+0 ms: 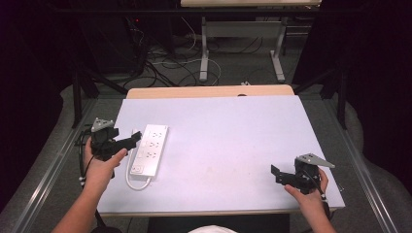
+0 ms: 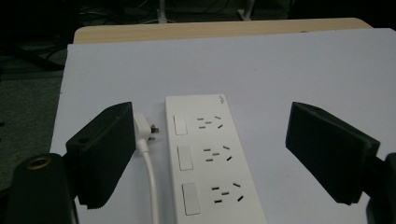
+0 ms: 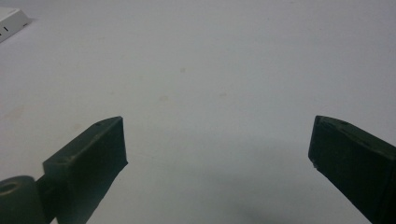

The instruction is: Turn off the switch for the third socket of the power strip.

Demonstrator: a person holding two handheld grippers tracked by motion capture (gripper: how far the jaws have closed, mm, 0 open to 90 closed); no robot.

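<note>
While the left gripper [image 1: 132,141] hovers at the left edge of the table [image 1: 233,126], its fingers [image 2: 105,151] stand wide apart with nothing between them, pointing across at the power strip [image 1: 150,149] just beside them. That white strip lies on the left part of the table, its long axis running from the near edge toward the far edge. In the high view the left gripper therefore meets it from the side, across the short width. Its cord [image 1: 133,180] loops out of the near end and runs up the strip's left flank to the plug [image 2: 148,129], which lies loose between the strip and the left gripper. The right gripper [image 1: 276,172] sits well apart at the near right of the table, fingers [image 3: 95,151] likewise spread and empty, so the left hand is much the nearer.

From the left gripper view, the strip shows 3 switches and 3 sets of sockets, and the plug's prongs are plain beside the left finger; the high view gives none of that detail but shows both hands at once. Over in the right gripper view, bare table lies ahead with 1 corner of the strip at the upper left.
</note>
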